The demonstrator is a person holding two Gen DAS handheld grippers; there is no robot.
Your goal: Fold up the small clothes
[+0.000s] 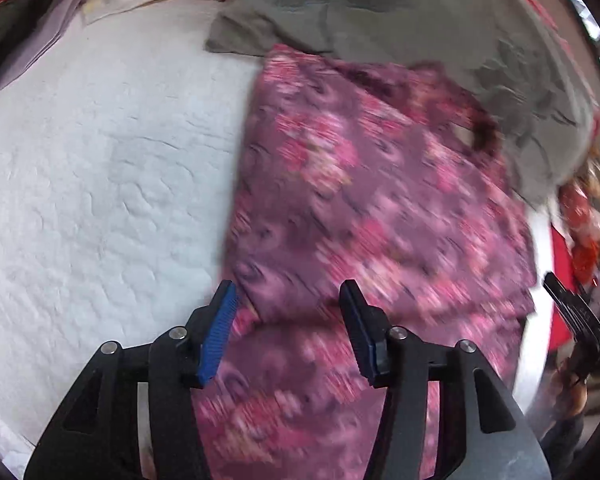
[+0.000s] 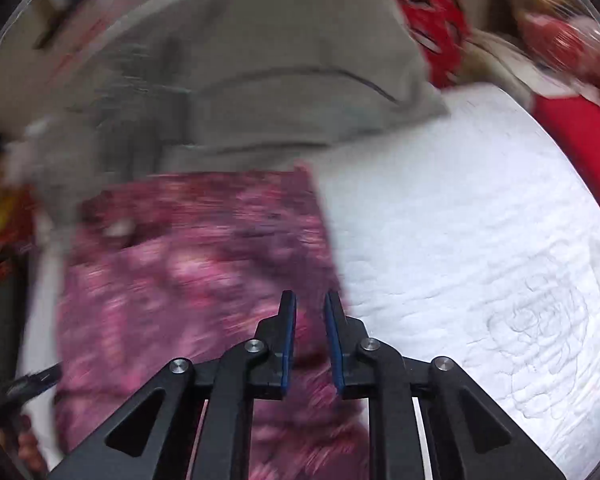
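Centrally, a pink-and-purple floral garment (image 1: 372, 200) lies spread on a white quilted bedspread (image 1: 100, 184), its stitched surface puckered into soft ridges and, in the right wrist view, a sewn rose outline. The garment's printed cloth is thin and flat, with a straight side edge and a dark-trimmed opening near its far end; motion blur smears the print. Beyond it lies a grey garment (image 1: 400, 12), matte and softly creased, overlapping the floral one's far edge. Red patterned fabric (image 2: 432, 12) sits further back.

The left gripper (image 1: 288, 300) hovers over the garment's near edge, its ribbed blue pads wide apart and empty. The right gripper (image 2: 310, 300) has its black fingers (image 2: 288, 320) narrowly apart above the floral cloth, nothing between them.
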